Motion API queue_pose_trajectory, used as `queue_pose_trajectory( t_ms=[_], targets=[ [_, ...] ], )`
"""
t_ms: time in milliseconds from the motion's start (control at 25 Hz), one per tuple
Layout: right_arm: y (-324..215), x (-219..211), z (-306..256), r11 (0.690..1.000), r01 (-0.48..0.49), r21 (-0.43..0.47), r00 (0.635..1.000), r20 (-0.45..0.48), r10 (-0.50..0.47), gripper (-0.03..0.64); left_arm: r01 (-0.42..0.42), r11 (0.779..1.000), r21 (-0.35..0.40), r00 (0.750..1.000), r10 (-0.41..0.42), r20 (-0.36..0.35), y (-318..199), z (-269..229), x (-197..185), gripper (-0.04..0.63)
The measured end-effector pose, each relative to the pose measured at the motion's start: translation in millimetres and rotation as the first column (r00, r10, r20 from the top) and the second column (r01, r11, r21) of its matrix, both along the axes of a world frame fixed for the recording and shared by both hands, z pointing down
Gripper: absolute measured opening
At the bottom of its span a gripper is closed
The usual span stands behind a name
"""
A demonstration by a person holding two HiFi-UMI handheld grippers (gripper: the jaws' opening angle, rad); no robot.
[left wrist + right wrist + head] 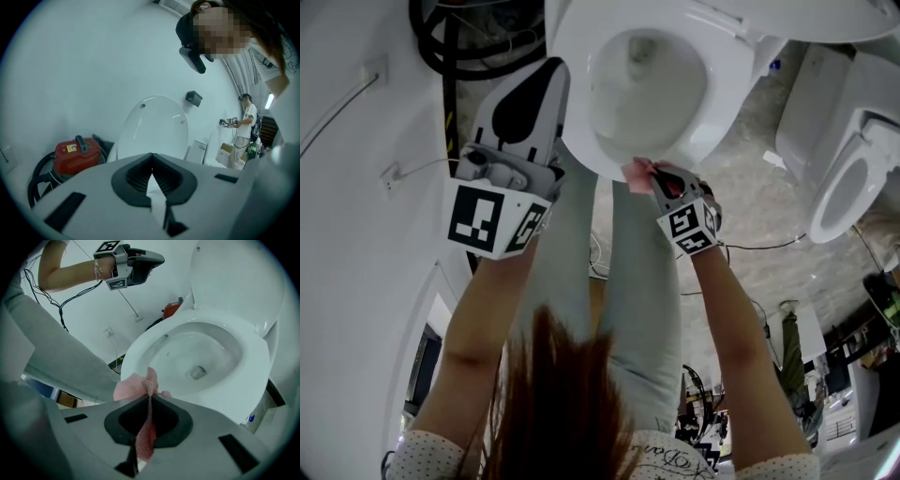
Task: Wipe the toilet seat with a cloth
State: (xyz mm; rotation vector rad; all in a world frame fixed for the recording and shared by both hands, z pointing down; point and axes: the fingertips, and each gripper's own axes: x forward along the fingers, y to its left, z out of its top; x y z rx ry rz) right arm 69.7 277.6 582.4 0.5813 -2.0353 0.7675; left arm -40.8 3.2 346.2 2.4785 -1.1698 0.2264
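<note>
A white toilet with its seat (724, 92) down and lid (236, 287) up fills the top of the head view. My right gripper (652, 175) is shut on a pink cloth (137, 387), which rests at the seat's near front rim (140, 352). The cloth (637, 174) shows pink against the rim in the head view. My left gripper (546, 84) is held up left of the bowl, jaws shut on nothing, away from the seat. In the left gripper view the raised lid (152, 127) stands beyond the closed jaws (151, 165).
A red canister machine (77, 153) with black hose (469, 47) sits left of the toilet against the white wall. A second toilet (853, 169) stands at right. Cables (750, 246) lie on the floor. Another person (243, 126) stands far off. My grey trouser legs (628, 300) stand before the bowl.
</note>
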Motion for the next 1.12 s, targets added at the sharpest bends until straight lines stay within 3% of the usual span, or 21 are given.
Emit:
queue_pose_trajectory(
  t_ms=[1120],
  targets=[
    [-6,-66,2,0.983,0.181,0.001,0.983,0.028,-0.181,0.031,0.046,0.999,-0.008,0.999,-0.046,0.006,-7,5,-39,0.002]
  ],
)
